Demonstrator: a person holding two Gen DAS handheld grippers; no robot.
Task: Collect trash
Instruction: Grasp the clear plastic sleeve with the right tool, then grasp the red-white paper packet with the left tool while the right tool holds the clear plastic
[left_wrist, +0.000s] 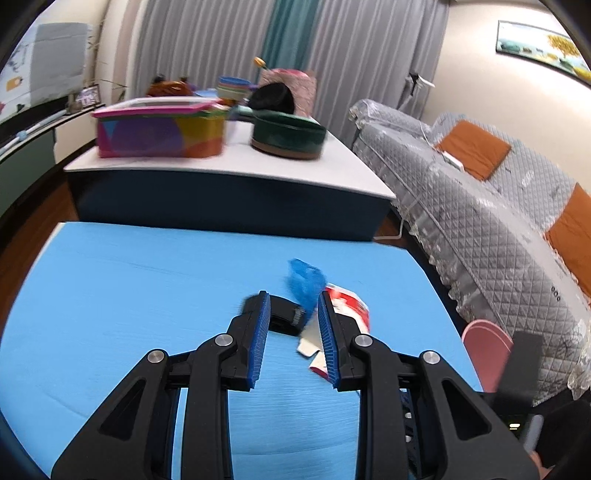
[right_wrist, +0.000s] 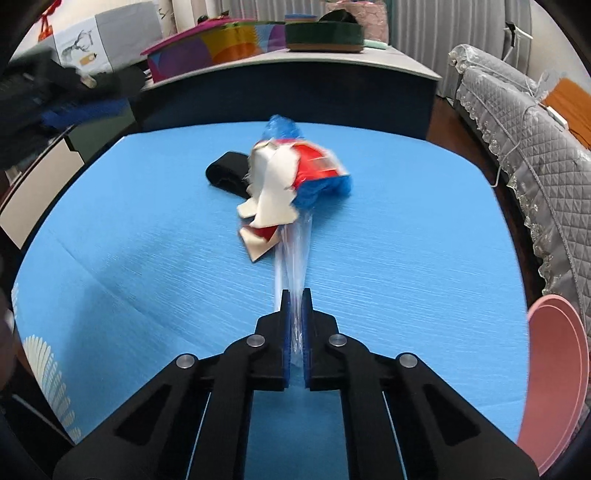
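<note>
Trash (right_wrist: 295, 177) lies mid-tabletop (right_wrist: 406, 229) on the blue cover: torn red-and-white carton, blue crumpled plastic, and a black piece (right_wrist: 225, 173) just beside them. Right gripper (right_wrist: 295, 295): fingers closed on a clear plastic strip (right_wrist: 293, 251) that runs up to the pile. Left gripper (left_wrist: 293, 302): fingers apart, nothing between them, tips near the trash. Pink bin (right_wrist: 554, 369) at the tabletop's right edge.

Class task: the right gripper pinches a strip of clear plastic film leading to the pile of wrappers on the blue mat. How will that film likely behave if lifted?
The clear plastic film looks thin and stretched into a narrow band, so probably floppy. It seems light. The right gripper is shut on it; it may drag the red-and-white wrapper along.
</note>
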